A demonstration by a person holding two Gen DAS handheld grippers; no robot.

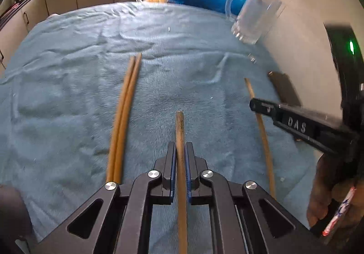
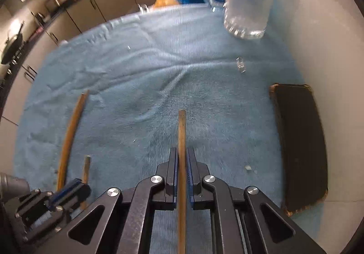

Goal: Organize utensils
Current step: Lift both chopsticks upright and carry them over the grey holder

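Each tool is clamped on one wooden chopstick — left tool, right tool. Chopsticks are light, stiff, slippery; grip mid-shaft.

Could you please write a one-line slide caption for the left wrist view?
Left tongs shut on one wooden chopstick above a blue towel, a chopstick pair lying alongside, glass mug beyond.

Left gripper and right gripper clamped, seemingly angled downward
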